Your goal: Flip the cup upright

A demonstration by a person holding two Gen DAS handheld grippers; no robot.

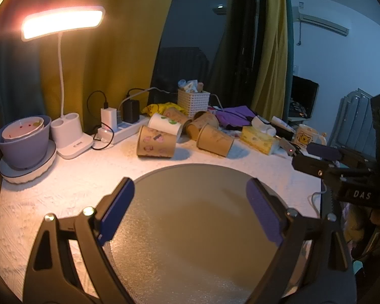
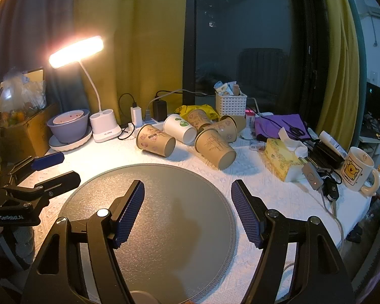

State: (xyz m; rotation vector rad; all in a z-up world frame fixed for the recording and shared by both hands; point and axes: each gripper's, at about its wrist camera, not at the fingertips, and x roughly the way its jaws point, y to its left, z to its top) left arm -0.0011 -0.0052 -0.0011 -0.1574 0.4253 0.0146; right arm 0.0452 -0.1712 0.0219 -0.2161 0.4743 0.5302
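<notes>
Both claws, left gripper (image 1: 190, 210) and right gripper (image 2: 187, 212), are spread, empty above the round grey tray (image 2: 164, 177). Tipped brown paper cups (image 2: 216, 148) lie ahead; one sidewall should be pinched squarely, then rotated upright.

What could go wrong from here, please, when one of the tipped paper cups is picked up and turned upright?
1. The paper cups lie packed together; grabbing the flower-print cup may nudge the white cup touching it and set it rolling.
2. The bamboo-print cup lies close to the tissue box, so an open right gripper could bump it.
3. Paper walls may crumple if squeezed hard.
</notes>
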